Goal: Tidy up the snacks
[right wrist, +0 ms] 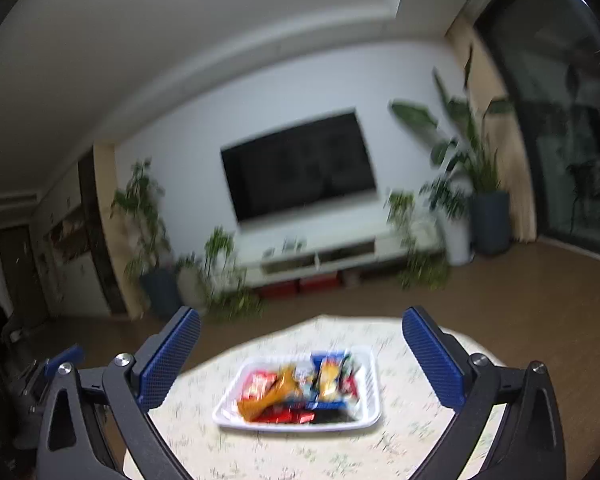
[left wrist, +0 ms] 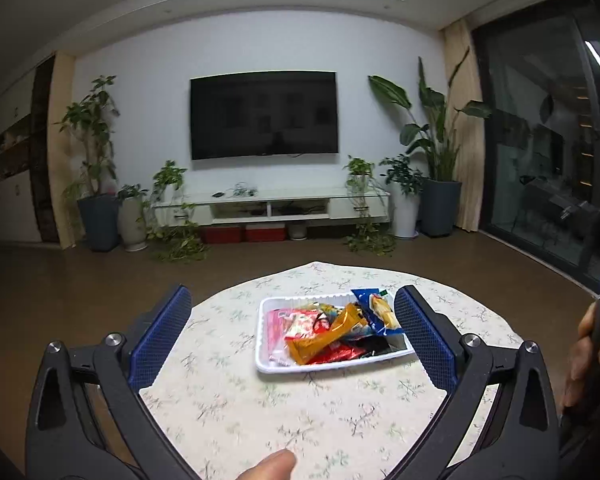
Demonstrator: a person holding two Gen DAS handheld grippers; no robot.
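White tray (left wrist: 262, 360), orange packet (left wrist: 324, 340), floral tablecloth (left wrist: 228, 400), blue-padded tools

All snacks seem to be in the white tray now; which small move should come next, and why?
Probably just draw both grippers back and stop. The colourful snack packets all lie inside the white plastic tray, none loose on the floral tablecloth, and the left gripper and right gripper have open, empty jaws.

Wall-mounted television (left wrist: 263, 114) above white console (left wrist: 272, 205) (potted plants (left wrist: 432, 148) on both sides)
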